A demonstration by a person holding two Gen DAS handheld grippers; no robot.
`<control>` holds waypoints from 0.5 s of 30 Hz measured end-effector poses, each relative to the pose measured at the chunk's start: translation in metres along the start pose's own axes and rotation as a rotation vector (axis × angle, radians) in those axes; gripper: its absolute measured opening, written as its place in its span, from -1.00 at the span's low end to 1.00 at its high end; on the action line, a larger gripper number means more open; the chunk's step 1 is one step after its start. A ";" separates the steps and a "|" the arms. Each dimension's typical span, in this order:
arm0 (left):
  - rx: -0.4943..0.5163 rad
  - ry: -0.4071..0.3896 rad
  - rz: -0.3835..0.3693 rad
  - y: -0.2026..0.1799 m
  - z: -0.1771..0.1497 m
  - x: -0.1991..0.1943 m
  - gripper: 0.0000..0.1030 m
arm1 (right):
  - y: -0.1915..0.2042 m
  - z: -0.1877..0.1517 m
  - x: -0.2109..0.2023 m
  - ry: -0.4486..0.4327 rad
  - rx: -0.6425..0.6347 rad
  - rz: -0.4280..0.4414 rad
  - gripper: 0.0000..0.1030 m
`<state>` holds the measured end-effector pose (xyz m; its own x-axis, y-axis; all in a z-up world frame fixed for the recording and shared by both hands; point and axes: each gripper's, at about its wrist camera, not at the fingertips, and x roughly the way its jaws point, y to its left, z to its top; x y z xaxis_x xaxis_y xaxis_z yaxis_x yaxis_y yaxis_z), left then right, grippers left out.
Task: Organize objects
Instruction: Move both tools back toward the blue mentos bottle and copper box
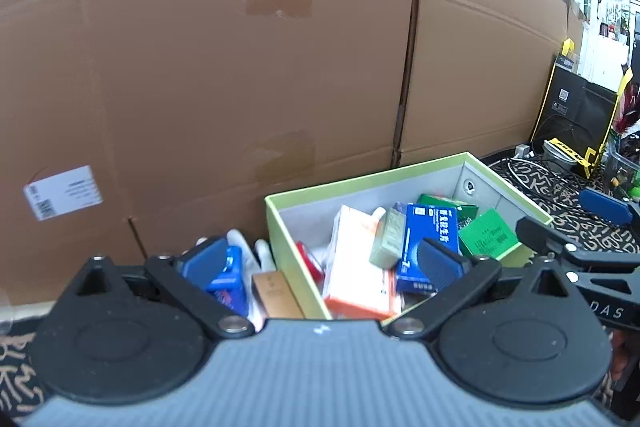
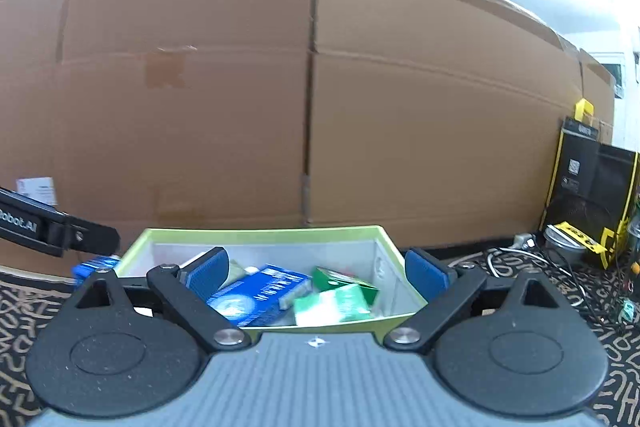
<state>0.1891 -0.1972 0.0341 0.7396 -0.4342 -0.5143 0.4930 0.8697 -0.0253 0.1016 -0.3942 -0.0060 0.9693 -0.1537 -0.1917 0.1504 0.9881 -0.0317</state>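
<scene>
A light green box (image 1: 360, 183) with grey inner walls holds several packs: an orange and white carton (image 1: 354, 267), a blue carton (image 1: 430, 227), green cartons (image 1: 486, 233) and an olive bar (image 1: 386, 237). My left gripper (image 1: 322, 263) is open above the box's left wall, nothing between its pads. Left of the box lie a blue pack (image 1: 228, 279) and a tan pack (image 1: 276, 293). The right wrist view shows the same box (image 2: 260, 235) with the blue carton (image 2: 260, 293) and green cartons (image 2: 340, 297). My right gripper (image 2: 318, 273) is open over it, empty.
Big brown cardboard boxes (image 1: 240, 67) stand right behind the green box. A patterned dark cloth (image 2: 24, 307) covers the surface. Cables (image 2: 520, 259), a metal can (image 2: 564, 245) and a black and yellow box (image 1: 576, 107) crowd the right. The right gripper's finger (image 1: 572, 251) reaches in beside the box.
</scene>
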 end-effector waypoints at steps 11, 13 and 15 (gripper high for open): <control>-0.005 0.019 0.036 0.030 -0.026 -0.050 1.00 | 0.050 -0.004 -0.024 0.002 -0.016 0.113 0.91; -0.015 0.020 0.044 0.040 -0.035 -0.059 1.00 | 0.062 -0.007 -0.027 0.013 -0.018 0.145 0.91; -0.032 0.030 0.054 0.052 -0.045 -0.065 1.00 | 0.075 -0.012 -0.029 0.027 -0.029 0.184 0.91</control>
<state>0.1456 -0.1135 0.0279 0.7505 -0.3793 -0.5412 0.4373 0.8990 -0.0237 0.0822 -0.3156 -0.0148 0.9743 0.0293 -0.2235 -0.0351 0.9992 -0.0216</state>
